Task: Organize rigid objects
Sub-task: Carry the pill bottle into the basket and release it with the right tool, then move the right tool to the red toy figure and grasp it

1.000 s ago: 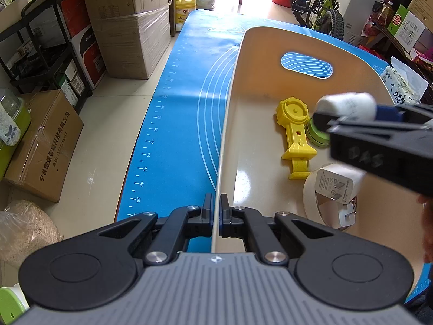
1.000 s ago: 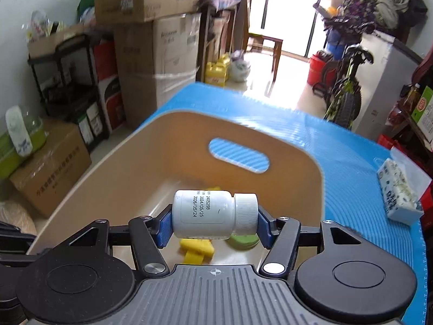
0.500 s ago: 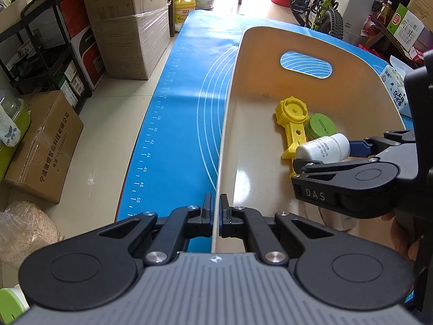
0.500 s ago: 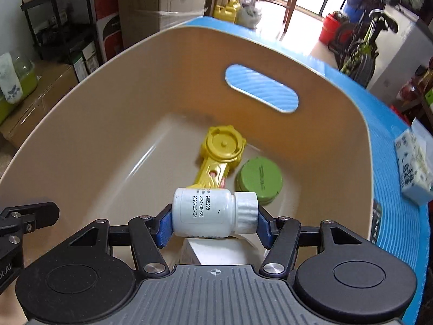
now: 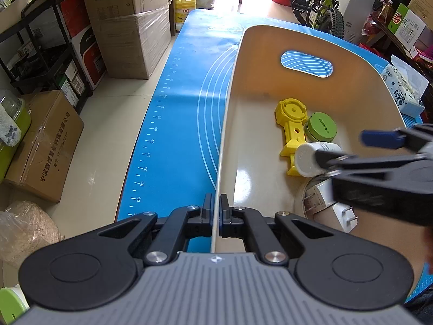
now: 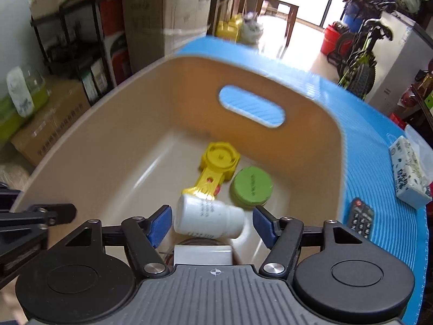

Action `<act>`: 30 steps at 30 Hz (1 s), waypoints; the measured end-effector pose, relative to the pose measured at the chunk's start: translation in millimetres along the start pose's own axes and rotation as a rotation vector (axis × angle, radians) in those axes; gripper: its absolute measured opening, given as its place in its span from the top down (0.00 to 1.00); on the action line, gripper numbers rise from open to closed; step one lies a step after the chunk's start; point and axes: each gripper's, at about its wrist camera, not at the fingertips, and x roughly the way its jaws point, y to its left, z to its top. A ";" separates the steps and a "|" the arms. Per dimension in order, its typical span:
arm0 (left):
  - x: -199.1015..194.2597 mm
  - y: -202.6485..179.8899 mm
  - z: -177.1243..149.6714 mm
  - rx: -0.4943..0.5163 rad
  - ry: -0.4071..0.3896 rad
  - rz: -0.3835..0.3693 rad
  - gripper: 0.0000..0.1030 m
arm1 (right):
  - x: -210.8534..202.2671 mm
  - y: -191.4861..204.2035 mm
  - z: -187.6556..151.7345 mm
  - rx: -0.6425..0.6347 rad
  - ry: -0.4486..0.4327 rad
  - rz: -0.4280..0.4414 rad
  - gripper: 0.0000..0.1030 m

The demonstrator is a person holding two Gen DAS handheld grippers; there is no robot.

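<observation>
A beige bin [image 5: 259, 40] [image 6: 113, 124] stands on a blue mat. My left gripper [image 5: 215, 208] is shut on the bin's near rim. My right gripper [image 6: 212, 220] is open inside the bin; its fingers [image 5: 379, 138] also show in the left wrist view. The white pill bottle [image 6: 208, 216] [image 5: 311, 158] lies loose between the open jaws, on its side. In the bin lie a yellow plastic tool [image 6: 213, 170] [image 5: 292, 130], a green round tin [image 6: 251, 187] [image 5: 320, 131] and a white charger plug [image 5: 327, 203] on a tape roll [image 5: 300, 195].
A black remote [image 6: 361, 218] and a tissue pack [image 6: 408, 173] [image 5: 403, 94] lie on the blue mat [image 5: 184, 103] right of the bin. Cardboard boxes [image 5: 127, 27], a black shelf and a bicycle [image 5: 319, 8] stand on the floor beyond.
My right gripper lowered into the bin, then opened and let go of the white bottle, which now lies tilted on the items in the bin. My left gripper stayed on the rim.
</observation>
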 end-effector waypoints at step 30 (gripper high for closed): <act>-2.4 1.0 -1.1 -0.005 0.001 -0.009 0.95 | -22.8 -179.3 -109.4 0.243 0.099 -0.226 0.25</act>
